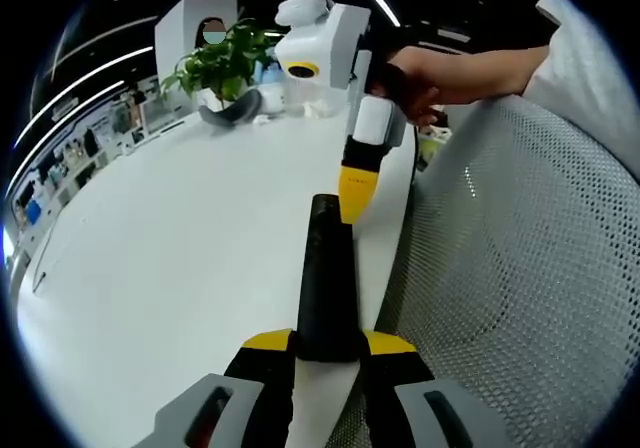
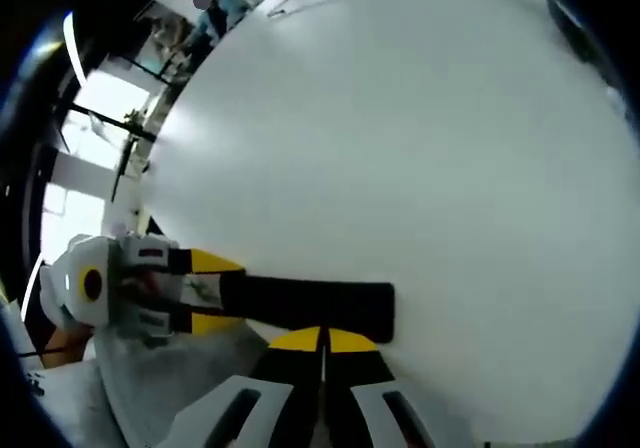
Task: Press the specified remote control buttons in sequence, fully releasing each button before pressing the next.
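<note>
**Remote clamped, tip over its far end**

Your left gripper is clenched on the near end of the black remote control, holding it out over the white table. Your right gripper, jaws pressed together, sits with its yellow tip at the remote's far end. A mesh chair back stands beside the table; a potted plant sits beyond the remote.

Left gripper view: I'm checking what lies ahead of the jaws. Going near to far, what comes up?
Left gripper → black remote control → right gripper → potted plant.
</note>
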The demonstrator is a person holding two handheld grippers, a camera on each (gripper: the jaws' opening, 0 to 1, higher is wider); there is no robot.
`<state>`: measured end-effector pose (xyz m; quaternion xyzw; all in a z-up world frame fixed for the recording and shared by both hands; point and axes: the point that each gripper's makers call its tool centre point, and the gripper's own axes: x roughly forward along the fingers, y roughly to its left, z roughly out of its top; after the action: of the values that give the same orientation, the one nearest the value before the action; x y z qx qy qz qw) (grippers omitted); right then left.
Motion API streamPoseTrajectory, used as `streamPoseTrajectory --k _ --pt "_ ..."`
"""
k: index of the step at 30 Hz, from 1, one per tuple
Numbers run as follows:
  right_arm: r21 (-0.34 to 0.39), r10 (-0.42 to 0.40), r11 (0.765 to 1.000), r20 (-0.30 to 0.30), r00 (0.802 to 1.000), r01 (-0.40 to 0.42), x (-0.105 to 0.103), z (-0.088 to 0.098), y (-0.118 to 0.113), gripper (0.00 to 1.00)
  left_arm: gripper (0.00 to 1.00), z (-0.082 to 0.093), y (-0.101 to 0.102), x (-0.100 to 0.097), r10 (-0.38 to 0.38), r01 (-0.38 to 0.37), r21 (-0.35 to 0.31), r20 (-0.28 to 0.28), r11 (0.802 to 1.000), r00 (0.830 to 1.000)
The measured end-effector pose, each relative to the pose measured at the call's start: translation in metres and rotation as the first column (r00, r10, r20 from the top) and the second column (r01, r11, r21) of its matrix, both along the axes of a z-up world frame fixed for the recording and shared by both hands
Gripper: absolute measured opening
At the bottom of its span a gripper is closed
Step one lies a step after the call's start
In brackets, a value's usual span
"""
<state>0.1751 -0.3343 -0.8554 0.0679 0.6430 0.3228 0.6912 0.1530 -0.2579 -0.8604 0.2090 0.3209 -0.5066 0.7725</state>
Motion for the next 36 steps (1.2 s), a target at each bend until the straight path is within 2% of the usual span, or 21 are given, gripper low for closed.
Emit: streamPoseTrajectory --k 5,9,13,16,27,32,36 --pt "0.012 0.000 1.000 0.002 1.000 0.000 0.000 0.002 0.002 0.00 0.24 0.001 0.000 0.000 -0.003 0.003 0.003 0.001 1.000 1.000" --pt "0.064 -0.001 0.998 0.023 1.000 -0.001 0.003 0.008 0.010 0.00 0.24 0.001 -0.001 -0.001 -0.009 0.009 0.002 0.001 1.000 1.000" --pt "0.034 0.024 0.999 0.049 0.999 -0.026 0.004 0.004 0.009 0.00 0.24 0.001 -0.002 -0.002 -0.012 0.012 0.001 0.001 1.000 1.000" --pt "0.042 0.020 0.999 0.058 0.998 -0.023 0.006 0.006 0.010 0.00 0.24 0.001 -0.003 -0.003 -0.019 0.019 -0.001 -0.002 1.000 1.000" --pt "0.047 0.005 0.999 0.018 1.000 -0.006 0.002 0.004 0.007 0.00 0.25 0.000 -0.004 -0.005 -0.039 0.039 0.001 0.006 0.999 0.999" --pt "0.040 0.017 0.999 0.035 0.999 -0.018 0.002 0.003 0.008 0.00 0.25 0.001 -0.004 -0.005 -0.038 0.038 -0.003 0.005 0.999 0.999" --pt "0.052 -0.001 0.999 0.022 1.000 0.000 0.004 0.002 0.006 0.00 0.25 0.001 -0.004 -0.005 -0.038 0.038 -0.004 0.006 0.999 0.999"
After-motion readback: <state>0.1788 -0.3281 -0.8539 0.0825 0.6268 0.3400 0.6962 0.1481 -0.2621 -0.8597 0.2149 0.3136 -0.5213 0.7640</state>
